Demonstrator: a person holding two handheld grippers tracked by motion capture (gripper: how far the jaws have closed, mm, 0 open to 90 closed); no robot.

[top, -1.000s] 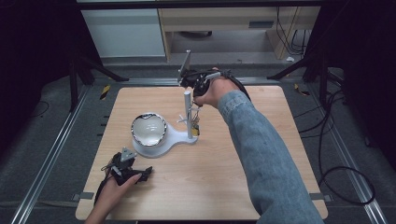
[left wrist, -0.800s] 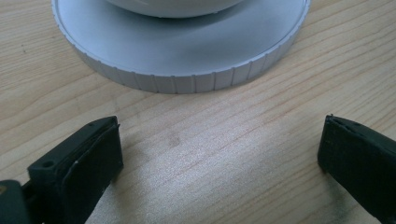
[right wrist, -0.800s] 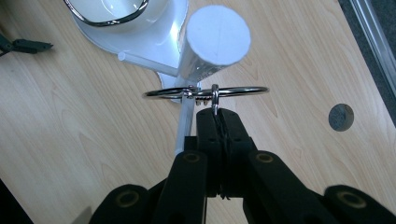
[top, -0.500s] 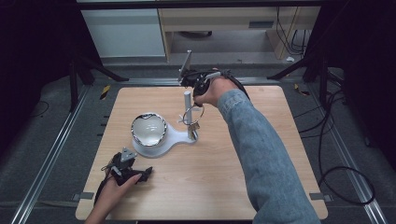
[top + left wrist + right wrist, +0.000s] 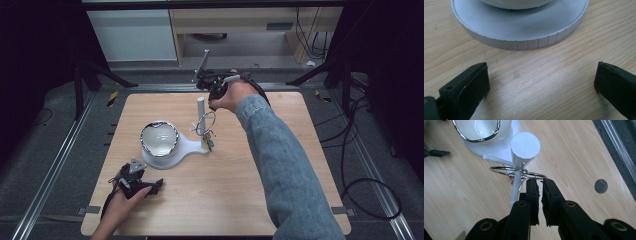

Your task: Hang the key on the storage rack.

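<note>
Below, pale wood table (image 5: 250,190) on dark floor — left jaws wide, empty; right jaws barely parted, empty.

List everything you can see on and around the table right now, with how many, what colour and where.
Table: one, light wood, centre of the high view.
Stand: one, white, left of the table's middle, with an upright post at its right end.
Bowl: one, white with a shiny metal rim, sitting on the stand's round base.
Key ring with keys: one bunch, silver, hanging around the post.
Cabinets: white and wood, beyond the table's far edge.
Cables: black, on the floor to the right.
Left tongs: one, black, near the front left edge, jaws wide apart on bare wood.
Right tongs: one, black, above the key ring, jaws just parted, nothing between them.
</note>
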